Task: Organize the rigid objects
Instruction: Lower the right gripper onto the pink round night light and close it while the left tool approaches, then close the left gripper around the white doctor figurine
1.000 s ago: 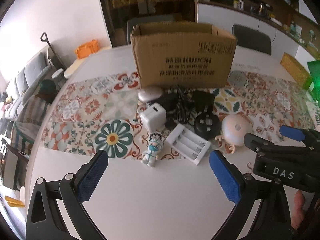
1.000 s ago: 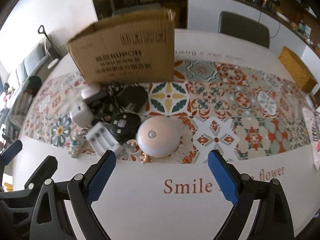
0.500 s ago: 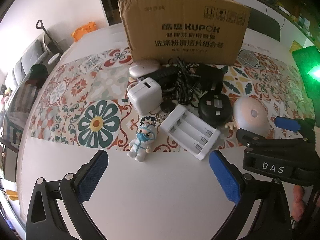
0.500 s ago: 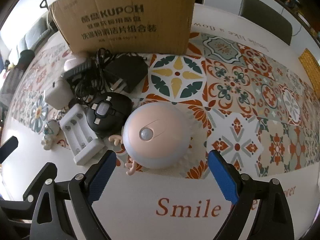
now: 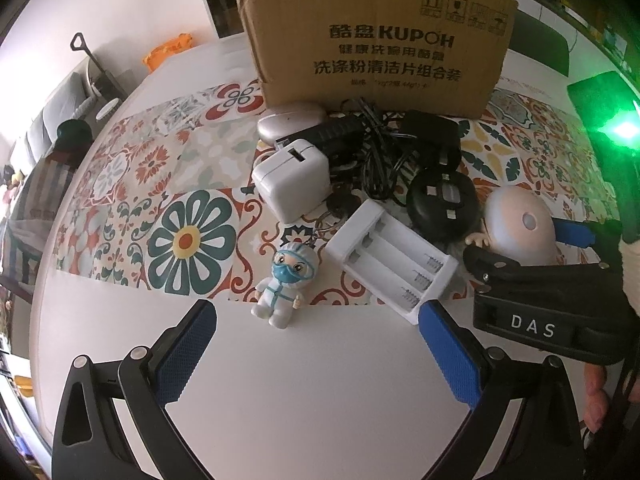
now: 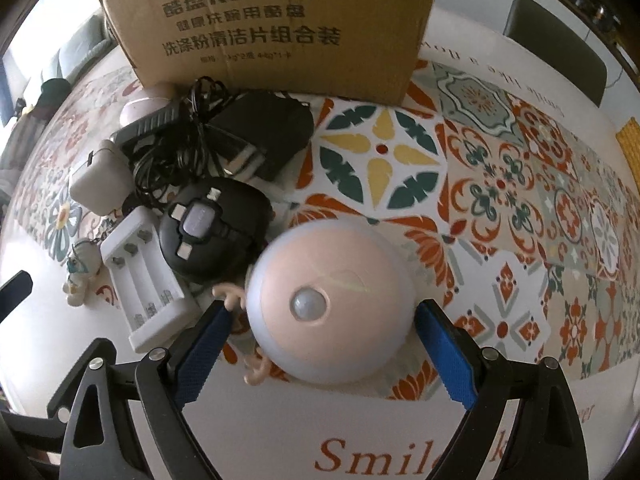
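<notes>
A pile of small objects lies before a cardboard box: a masked figurine, a white battery charger, a white plug adapter, a black round adapter, black cables and a pink dome night light. My left gripper is open, just short of the figurine and charger. My right gripper is open, its pads on either side of the night light without touching; it also shows in the left wrist view.
The box stands open-topped on a patterned table mat. A grey mouse-like case and a black power brick lie against it. White tabletop lies near me. Dark chairs stand beyond the table.
Both grippers have moved forward toward the pile. The right gripper's open fingers now bracket the night light; the left has closed in on the figurine and charger.
</notes>
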`<state>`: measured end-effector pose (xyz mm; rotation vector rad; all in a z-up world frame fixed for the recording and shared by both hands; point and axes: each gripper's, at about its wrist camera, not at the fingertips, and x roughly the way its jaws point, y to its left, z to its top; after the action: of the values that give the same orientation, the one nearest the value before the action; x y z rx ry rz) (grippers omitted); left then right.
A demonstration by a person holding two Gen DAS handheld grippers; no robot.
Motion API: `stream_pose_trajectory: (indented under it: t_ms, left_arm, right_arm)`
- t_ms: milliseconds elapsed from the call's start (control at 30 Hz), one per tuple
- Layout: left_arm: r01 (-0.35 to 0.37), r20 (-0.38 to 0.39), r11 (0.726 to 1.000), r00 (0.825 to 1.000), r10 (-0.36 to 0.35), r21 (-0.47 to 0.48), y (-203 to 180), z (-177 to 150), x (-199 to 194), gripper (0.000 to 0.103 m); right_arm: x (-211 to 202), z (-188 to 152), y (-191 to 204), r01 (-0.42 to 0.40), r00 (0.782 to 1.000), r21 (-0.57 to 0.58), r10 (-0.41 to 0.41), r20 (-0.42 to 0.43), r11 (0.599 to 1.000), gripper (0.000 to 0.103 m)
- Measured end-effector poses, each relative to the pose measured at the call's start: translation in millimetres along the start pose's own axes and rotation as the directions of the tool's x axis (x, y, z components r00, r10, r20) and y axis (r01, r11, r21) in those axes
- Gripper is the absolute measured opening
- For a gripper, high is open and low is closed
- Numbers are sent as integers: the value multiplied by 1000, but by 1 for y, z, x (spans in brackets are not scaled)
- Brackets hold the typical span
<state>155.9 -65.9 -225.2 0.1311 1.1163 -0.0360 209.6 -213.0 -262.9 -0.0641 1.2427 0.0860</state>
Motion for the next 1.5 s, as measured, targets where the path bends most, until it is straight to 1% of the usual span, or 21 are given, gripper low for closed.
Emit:
stream_pose_trajectory:
  t_ms: [67,267,367,433,533,600,633,700,733,800,933,1000,1067,1100,1133,1167,1200,1233,1267,1400,1500]
  left_arm:
    - [-1,-1,1000,1000,1,-3,1,0,1,103]
    - [-12,15,1000,1000,12,2,4,-2,-2,103]
    - [-18,35,1000,999,17,9,8,-2,-5,103]
    - [-26,48,999,999,24,30,11,-3,-6,103]
    - [-22,59,998,998,19,60,15,-2,-4,100]
    - [-19,67,995,998,13,99,17,-1,-2,93]
    - [-18,73,993,997,10,116,17,-1,-1,90]
    - [0,72,989,997,-10,146,16,0,3,82]
    - [4,69,987,998,-15,158,16,2,6,80]
    - [11,62,984,998,-23,177,17,5,12,72]
    - [27,63,977,997,-41,213,16,10,20,64]
    - [41,61,975,997,-55,219,15,10,23,55]
    - [63,42,973,996,-74,222,14,11,29,48]
    - [72,35,973,996,-82,220,13,10,30,46]
    - [75,44,974,995,-87,215,14,10,29,45]
    - [74,41,974,996,-84,214,13,11,30,41]
    - [86,40,973,995,-96,212,14,11,30,34]
    - [91,40,974,994,-102,210,13,10,30,32]
    - [99,37,974,993,-109,206,13,10,30,27]
    - [112,35,972,992,-122,206,11,6,27,27]
    - [116,53,975,990,-128,189,13,5,18,27]
  right_arm:
    - [1,4,4,-6,1000,-10,6,11,1000,87]
    - [2,4,9,0,999,19,-1,32,1000,85]
    - [-2,-5,12,-4,1000,52,3,28,999,85]
    - [-9,-15,6,-3,999,84,0,33,996,85]
    - [-21,-27,5,7,999,130,-13,52,991,85]
    - [-29,-32,9,12,997,145,-22,67,989,85]
    - [-35,-34,13,21,996,145,-33,80,989,85]
    - [-42,-35,17,31,994,144,-46,102,989,85]
    - [-44,-36,18,27,993,143,-42,107,989,85]
    - [-43,-36,26,31,993,141,-46,105,990,85]
    - [-39,-38,25,24,996,162,-37,77,987,85]
    - [-38,-38,20,19,997,176,-31,67,984,85]
    - [-34,-37,21,25,998,184,-36,59,983,85]
    - [-32,-37,21,27,998,186,-38,56,982,85]
    - [-31,-36,21,28,998,186,-39,53,982,85]
    - [-29,-36,20,30,998,185,-40,50,982,86]
    - [-29,-35,20,31,998,187,-40,48,982,86]
    - [-29,-35,20,31,998,189,-41,48,981,86]
    - [-29,-35,20,32,998,189,-42,47,981,86]
    - [-27,-35,21,33,998,183,-41,40,983,86]
    - [-29,-35,21,35,998,183,-45,52,983,86]
